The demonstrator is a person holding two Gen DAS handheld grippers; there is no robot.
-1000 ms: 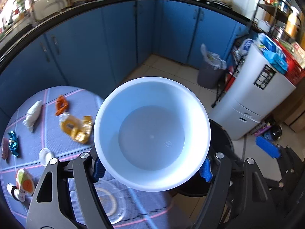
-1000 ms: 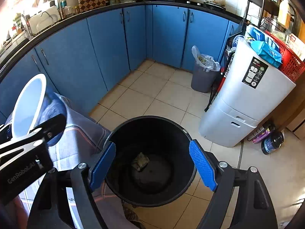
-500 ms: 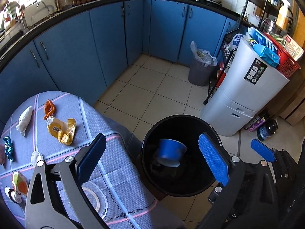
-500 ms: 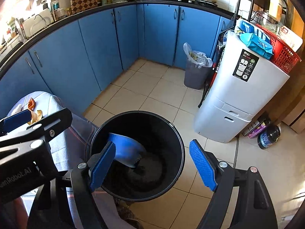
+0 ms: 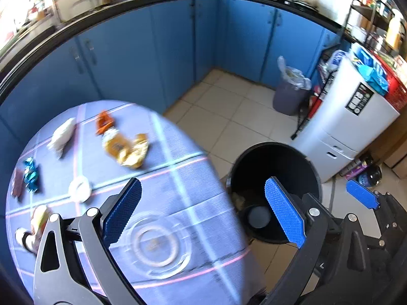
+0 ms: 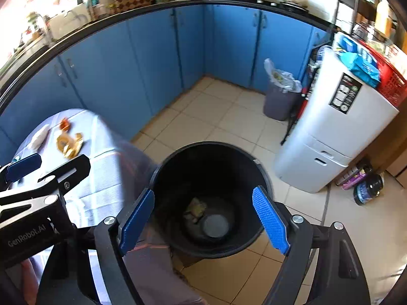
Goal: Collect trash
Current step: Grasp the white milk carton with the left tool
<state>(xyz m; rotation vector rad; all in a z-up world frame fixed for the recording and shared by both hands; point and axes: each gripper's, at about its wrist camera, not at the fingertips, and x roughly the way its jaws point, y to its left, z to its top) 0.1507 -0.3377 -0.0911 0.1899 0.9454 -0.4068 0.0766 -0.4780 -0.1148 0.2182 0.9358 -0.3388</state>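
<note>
A: What is the left gripper [image 5: 203, 214] doing?

B: Its jaws have just been opening. They stand wide, with nothing between them. The right gripper [image 6: 204, 219] is wide and empty too, over the round black bin [image 6: 162, 175].

A: Where is the trash?

B: A crinkly yellow wrapper [image 5: 127, 148] and a clear round lid [image 5: 157, 245] lie on the striped cloth [image 5: 193, 178]. Next comes picking one up, probably.

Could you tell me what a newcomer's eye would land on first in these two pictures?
Probably the black bin on the tiled floor beside the table, with a cup and a crumpled wrapper at its bottom. Next, the wrappers scattered on the checked tablecloth, above all the yellow packet. Both the left gripper and the right gripper are open and empty.
</note>
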